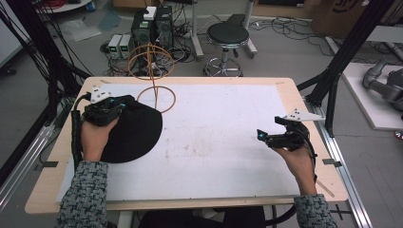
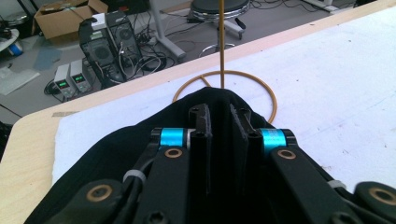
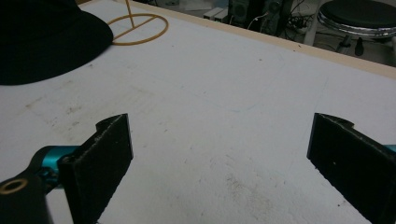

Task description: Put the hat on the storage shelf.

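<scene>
**My left jaws pinch the black hat; my right stand wide over bare table**

From the high view, my left gripper (image 1: 115, 105) sits on the near-left part of the black hat (image 1: 135, 135), which lies flat on the white table cover (image 1: 218, 137), its far edge overlapping the base ring of the wire hat stand (image 1: 156, 97). That view does not let me see my own jaws. The left gripper view does: my left jaws are drawn close together with a fold of the hat's fabric clamped between them, the stand's upright rod rising just beyond.

My right gripper (image 1: 264, 136) hovers well apart, near the table's right edge. The right gripper view shows its jaws spread wide, nothing between them but stained cover, with the hat's brim at the far corner.
</scene>
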`<state>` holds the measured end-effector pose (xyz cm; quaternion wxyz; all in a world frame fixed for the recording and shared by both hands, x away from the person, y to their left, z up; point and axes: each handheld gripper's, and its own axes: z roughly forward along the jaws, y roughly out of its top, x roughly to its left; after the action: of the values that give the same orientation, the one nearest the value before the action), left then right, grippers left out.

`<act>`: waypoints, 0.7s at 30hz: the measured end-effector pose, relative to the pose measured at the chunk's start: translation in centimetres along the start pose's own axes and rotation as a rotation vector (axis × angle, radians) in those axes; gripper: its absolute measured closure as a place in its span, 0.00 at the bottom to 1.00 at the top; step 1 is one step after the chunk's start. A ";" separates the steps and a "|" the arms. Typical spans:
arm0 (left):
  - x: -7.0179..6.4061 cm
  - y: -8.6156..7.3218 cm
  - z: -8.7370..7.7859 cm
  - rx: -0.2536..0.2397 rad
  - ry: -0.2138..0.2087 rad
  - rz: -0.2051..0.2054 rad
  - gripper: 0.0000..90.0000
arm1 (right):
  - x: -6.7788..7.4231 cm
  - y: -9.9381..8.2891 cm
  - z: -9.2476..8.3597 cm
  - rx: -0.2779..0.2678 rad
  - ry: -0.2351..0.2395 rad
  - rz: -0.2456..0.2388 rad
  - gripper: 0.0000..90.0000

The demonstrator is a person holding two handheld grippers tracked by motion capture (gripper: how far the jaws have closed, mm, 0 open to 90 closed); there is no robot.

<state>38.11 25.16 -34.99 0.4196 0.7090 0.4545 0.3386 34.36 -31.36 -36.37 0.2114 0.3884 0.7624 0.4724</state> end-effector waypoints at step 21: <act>1.1 1.3 -3.8 -0.102 0.022 0.012 0.95 | 0.0 0.5 -0.4 -0.025 0.004 -0.002 0.08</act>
<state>35.68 26.95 -32.07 0.4480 0.6858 0.4368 0.3715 34.23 -31.44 -35.73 0.2153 0.3840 0.7573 0.4823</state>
